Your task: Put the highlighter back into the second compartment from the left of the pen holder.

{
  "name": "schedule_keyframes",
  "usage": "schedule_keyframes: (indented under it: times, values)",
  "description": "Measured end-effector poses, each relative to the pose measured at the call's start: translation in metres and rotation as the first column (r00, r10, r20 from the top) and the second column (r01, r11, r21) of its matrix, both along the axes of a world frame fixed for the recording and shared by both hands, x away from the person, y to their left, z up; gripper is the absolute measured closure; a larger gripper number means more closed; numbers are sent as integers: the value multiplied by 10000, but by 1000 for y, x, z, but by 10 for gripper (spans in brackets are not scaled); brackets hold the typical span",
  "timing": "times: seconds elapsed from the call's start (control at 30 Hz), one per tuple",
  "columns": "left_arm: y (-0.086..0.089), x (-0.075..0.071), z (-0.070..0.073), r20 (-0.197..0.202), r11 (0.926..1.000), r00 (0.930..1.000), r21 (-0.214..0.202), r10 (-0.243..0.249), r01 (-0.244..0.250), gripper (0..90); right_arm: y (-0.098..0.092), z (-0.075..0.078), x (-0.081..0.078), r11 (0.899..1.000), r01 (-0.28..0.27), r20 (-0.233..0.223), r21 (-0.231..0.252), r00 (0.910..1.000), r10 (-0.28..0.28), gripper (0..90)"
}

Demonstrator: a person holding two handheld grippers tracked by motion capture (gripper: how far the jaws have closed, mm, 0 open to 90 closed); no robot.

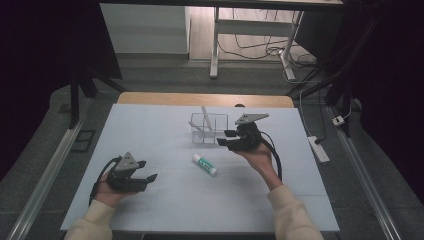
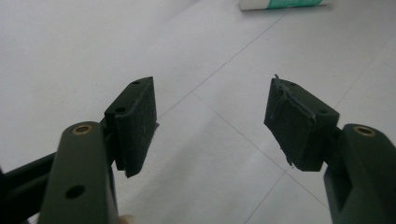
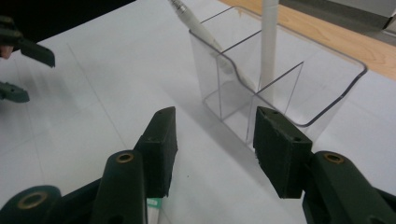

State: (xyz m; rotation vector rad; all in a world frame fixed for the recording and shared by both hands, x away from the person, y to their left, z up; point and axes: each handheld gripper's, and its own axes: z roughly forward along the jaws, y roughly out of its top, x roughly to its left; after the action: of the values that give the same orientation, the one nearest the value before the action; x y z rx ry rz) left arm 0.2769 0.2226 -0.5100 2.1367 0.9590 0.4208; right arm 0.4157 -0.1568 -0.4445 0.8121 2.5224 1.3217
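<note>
Your right gripper (image 1: pixel 226 138) hangs just in front of the clear organizer (image 1: pixel 208 128), jaws parted about halfway with nothing between them. From the right gripper view, the pads (image 3: pixel 161 144) frame the near corner of that organizer (image 3: pixel 327 100) but don't touch it; there's bare table (image 3: pixel 84 121) under the gap. In the organizer, a white pen (image 3: pixel 205 32) leans out of the left compartment, its upper end sticking over the rim. A second white stick (image 3: pixel 269 42) stands close to upright by the middle divider; which compartment it sits in you can't tell from here. At the bottom edge of that view, between your jaws, a sliver of the glue stick (image 3: pixel 154 207) peeks in.

On the table, the glue stick (image 1: pixel 205 164) lies on its side, white with a green label, between your two hands and closer to the right one, just short of the organizer and not touching it.

Your left gripper (image 1: pixel 146 170) sits low at the near left of the table (image 1: pixel 150 125), well apart from the organizer. Its jaws are wide, empty, and the left gripper view shows plain white table between the pads (image 2: pixel 137 123). The glue stick's end (image 2: pixel 280 3) shows at the top edge of that view, off ahead of the jaws. In the right gripper view, the left gripper's tips (image 3: pixel 21 70) sit far off at the left edge.
</note>
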Motion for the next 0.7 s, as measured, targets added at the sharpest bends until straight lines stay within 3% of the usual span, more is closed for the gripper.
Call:
schedule_keyframes:
  times: [0.7]
  values:
    - [1, 0, 0, -1, 10000, 10000, -17, 21, -21, 343, 21, -6, -9, 9930, -872, -538, -802, 9951, 830, 460]
